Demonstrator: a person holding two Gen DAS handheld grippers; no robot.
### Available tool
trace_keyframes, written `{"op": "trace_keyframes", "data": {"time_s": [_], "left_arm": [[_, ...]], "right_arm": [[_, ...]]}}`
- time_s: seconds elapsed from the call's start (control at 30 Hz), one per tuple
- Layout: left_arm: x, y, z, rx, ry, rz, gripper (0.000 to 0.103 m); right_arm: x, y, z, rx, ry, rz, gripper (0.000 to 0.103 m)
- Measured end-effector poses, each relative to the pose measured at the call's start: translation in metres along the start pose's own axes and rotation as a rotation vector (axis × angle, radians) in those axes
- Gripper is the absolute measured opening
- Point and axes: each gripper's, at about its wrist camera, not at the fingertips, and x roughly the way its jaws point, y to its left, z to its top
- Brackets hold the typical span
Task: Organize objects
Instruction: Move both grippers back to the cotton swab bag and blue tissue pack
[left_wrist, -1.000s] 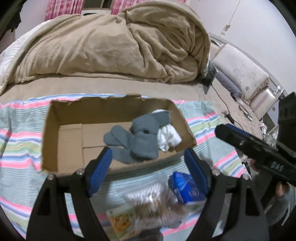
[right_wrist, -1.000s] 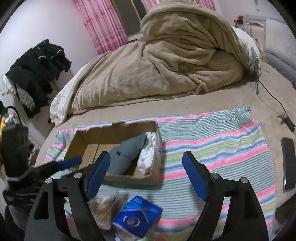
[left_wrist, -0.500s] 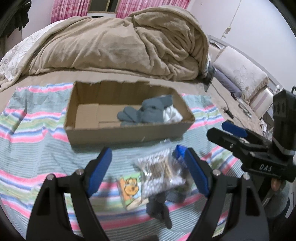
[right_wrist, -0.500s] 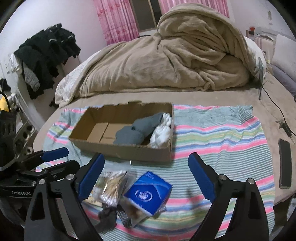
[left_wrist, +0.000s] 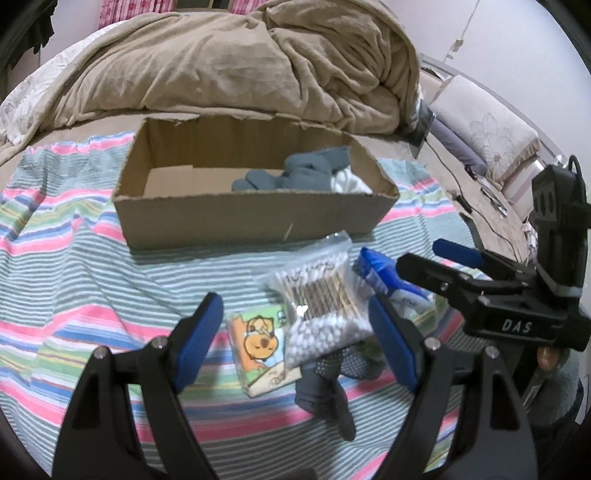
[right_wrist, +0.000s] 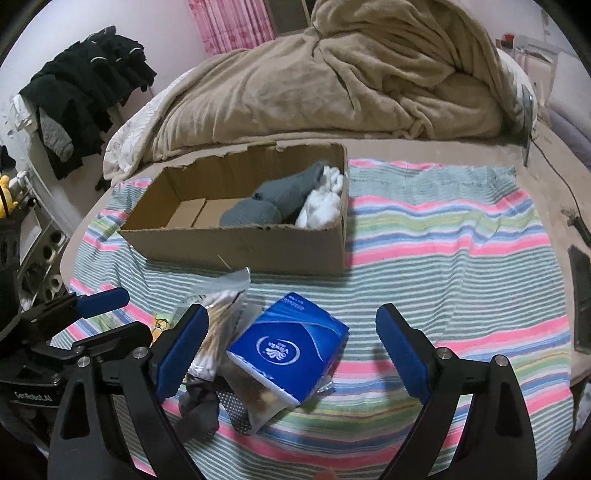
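Observation:
An open cardboard box (left_wrist: 236, 218) (right_wrist: 258, 243) on the striped cloth holds grey socks (left_wrist: 295, 173) (right_wrist: 273, 199) and a white cloth (right_wrist: 321, 203). In front of it lie a bag of cotton swabs (left_wrist: 321, 299) (right_wrist: 218, 325), a cartoon tissue pack (left_wrist: 262, 347), a blue tissue pack (right_wrist: 291, 350) (left_wrist: 388, 277) and a dark grey sock (left_wrist: 325, 391) (right_wrist: 199, 402). My left gripper (left_wrist: 299, 343) is open and empty above the swabs and cartoon pack. My right gripper (right_wrist: 291, 354) is open and empty over the blue pack.
A rumpled beige blanket (left_wrist: 229, 62) is piled behind the box. Pillows (left_wrist: 484, 129) and a cable (left_wrist: 447, 170) lie at the right. Dark clothes (right_wrist: 85, 96) hang at the left. A black phone (right_wrist: 580, 295) lies at the cloth's right edge.
Both grippers have pulled back from the box toward the near items. The pile of loose items now sits between their open fingers. The box contents are unchanged.

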Motion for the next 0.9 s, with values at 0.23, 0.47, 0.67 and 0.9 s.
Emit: {"op": "trace_keyframes", "data": {"time_s": [0.23, 0.47, 0.67, 0.9], "left_arm": [[0.014, -0.003, -0.005, 0.019, 0.020, -0.006, 0.082], [0.026, -0.003, -0.002, 0.022, 0.028, 0.002, 0.082], [0.036, -0.002, 0.000, 0.004, 0.037, 0.009, 0.082], [0.047, -0.005, 0.002, 0.016, 0.060, 0.015, 0.082]], "right_arm": [[0.008, -0.005, -0.004, 0.018, 0.035, 0.033, 0.094], [0.022, -0.008, -0.006, 0.031, 0.077, 0.043, 0.094], [0.031, -0.015, -0.007, 0.056, 0.119, 0.068, 0.093], [0.033, -0.017, -0.007, 0.054, 0.145, 0.092, 0.074]]}}
